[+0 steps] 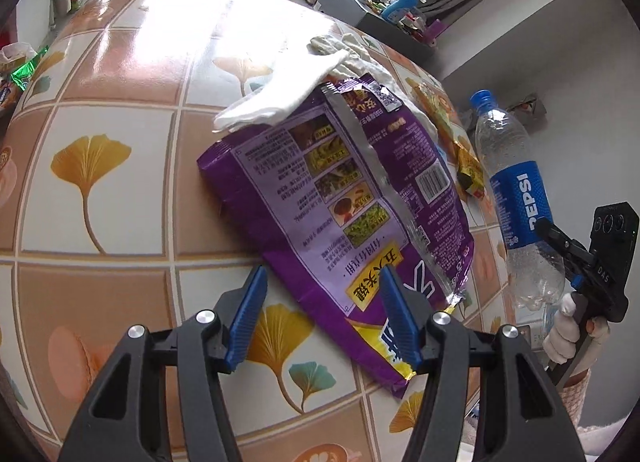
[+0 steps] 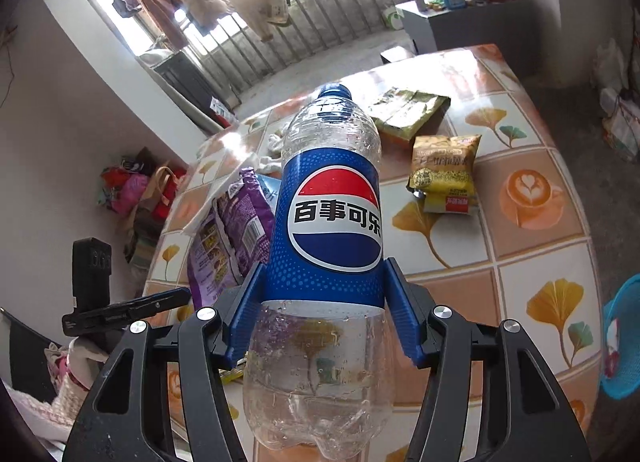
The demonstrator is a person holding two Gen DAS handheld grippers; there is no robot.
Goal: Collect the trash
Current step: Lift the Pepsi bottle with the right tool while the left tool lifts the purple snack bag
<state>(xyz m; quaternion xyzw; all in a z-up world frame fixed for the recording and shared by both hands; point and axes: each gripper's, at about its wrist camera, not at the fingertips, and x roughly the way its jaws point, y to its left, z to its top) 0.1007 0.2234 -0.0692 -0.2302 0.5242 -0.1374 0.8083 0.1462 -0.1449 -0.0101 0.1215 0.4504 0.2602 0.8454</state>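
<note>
My right gripper (image 2: pixel 324 282) is shut on an empty Pepsi bottle (image 2: pixel 328 221) and holds it upright above the table's near edge. The bottle also shows in the left wrist view (image 1: pixel 516 197), off the table's right side, with the right gripper (image 1: pixel 556 238) around its label. My left gripper (image 1: pixel 320 302) is open just above the table, its fingers astride the near corner of a purple snack bag (image 1: pixel 340 189). The purple bag also shows in the right wrist view (image 2: pixel 228 234). A white glove (image 1: pixel 280 97) lies on the bag's far end.
A yellow snack packet (image 2: pixel 444 173) and a green wrapper (image 2: pixel 408 109) lie on the tiled table (image 2: pixel 540 262). A crumpled cloth (image 1: pixel 352 49) lies beyond the glove. A blue basket (image 2: pixel 624 342) stands off the table's right side. Bags are piled by the wall (image 2: pixel 136 189).
</note>
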